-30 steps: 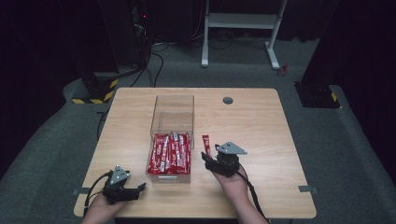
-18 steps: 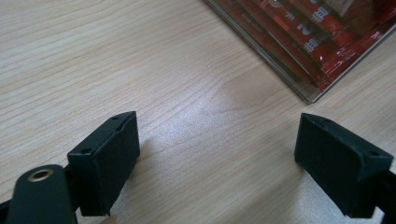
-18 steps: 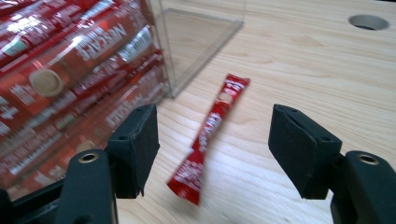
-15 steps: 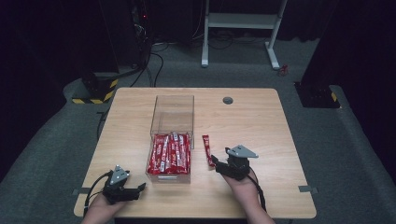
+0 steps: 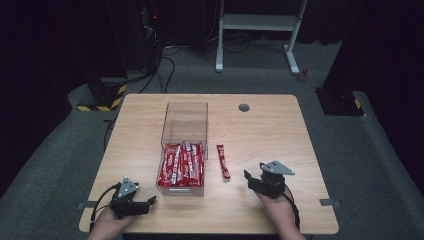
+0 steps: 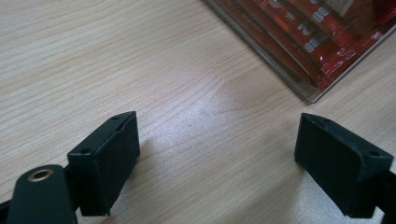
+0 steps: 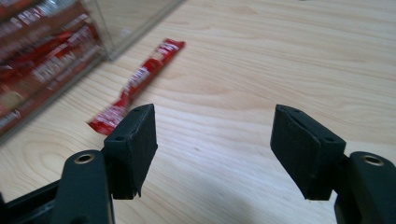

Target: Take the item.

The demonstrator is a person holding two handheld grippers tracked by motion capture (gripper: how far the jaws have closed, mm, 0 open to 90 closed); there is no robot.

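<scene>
Red foil stick packet [image 5: 223, 161] flat on wood, both claws [image 5: 248, 176] [image 5: 151, 200] agape, empty.

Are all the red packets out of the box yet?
Not yet. One red packet lies on the table beside the clear box. Many packets are in the box. The right gripper is open and empty near the lone packet; the left gripper rests open.

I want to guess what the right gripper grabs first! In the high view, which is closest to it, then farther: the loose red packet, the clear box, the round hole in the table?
From the right gripper:
1. Loose packet, just to its left.
2. Clear box, farther left.
3. Round hole, at the table's far side.
</scene>
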